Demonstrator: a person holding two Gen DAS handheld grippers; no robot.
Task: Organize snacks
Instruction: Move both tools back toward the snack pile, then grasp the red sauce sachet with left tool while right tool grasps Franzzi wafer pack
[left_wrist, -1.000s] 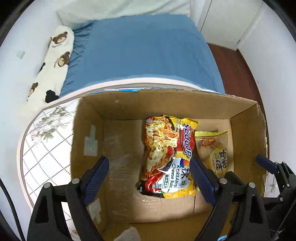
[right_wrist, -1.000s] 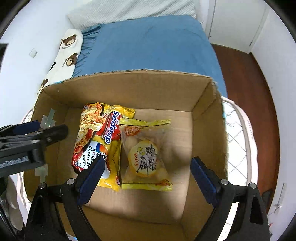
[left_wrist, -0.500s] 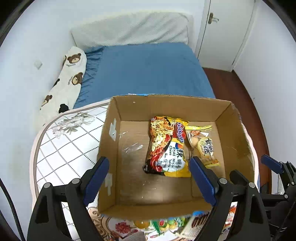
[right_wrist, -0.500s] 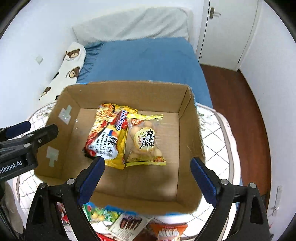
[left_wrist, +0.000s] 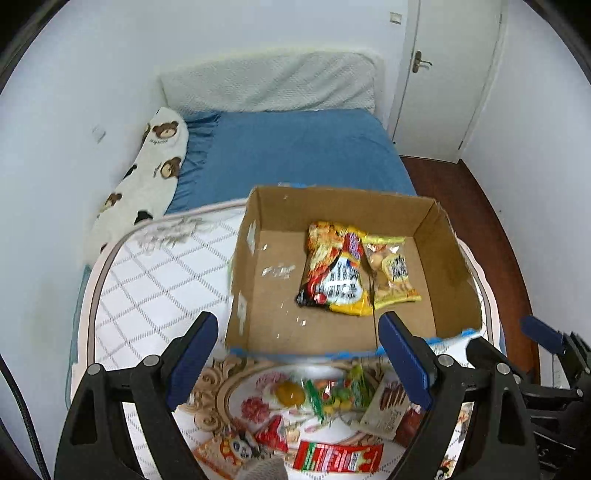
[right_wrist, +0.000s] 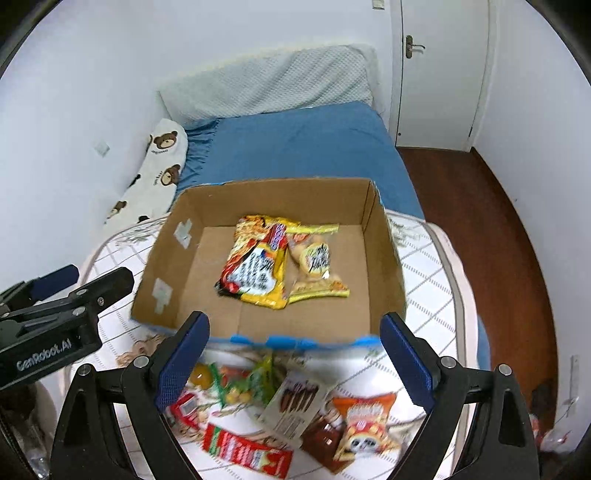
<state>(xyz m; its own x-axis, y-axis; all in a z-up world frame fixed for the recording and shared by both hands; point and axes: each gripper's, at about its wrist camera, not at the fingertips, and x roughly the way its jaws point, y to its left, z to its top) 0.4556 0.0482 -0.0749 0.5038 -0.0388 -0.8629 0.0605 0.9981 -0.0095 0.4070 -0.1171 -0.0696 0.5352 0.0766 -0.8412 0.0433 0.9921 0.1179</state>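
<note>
An open cardboard box (left_wrist: 439, 236) (right_wrist: 159, 258) stands on the table. Inside lie a red-yellow noodle packet (left_wrist: 334, 269) (right_wrist: 256, 269) and a clear yellow pastry bag (left_wrist: 393, 273) (right_wrist: 317, 267), side by side. Several loose snacks lie in front of the box: a red flat pack (left_wrist: 338, 456) (right_wrist: 247, 450), a white biscuit pack (left_wrist: 386, 408) (right_wrist: 291, 410), a green candy bag (left_wrist: 340, 395) (right_wrist: 243, 386), an orange chip bag (right_wrist: 364, 424). My left gripper (left_wrist: 299, 358) is open and empty above them. My right gripper (right_wrist: 291, 358) is open and empty too.
The table has a white checked cloth (left_wrist: 147, 280) (right_wrist: 432, 295) with a rounded edge. A blue bed (left_wrist: 295, 155) with a bear-print pillow (left_wrist: 147, 173) lies beyond. A white door (right_wrist: 439, 74) and dark wood floor (right_wrist: 498, 229) are to the right.
Both grippers have pulled back and up out of the box. The box now looks smaller, and the loose snacks in front of it have come into view. Both stay open.
</note>
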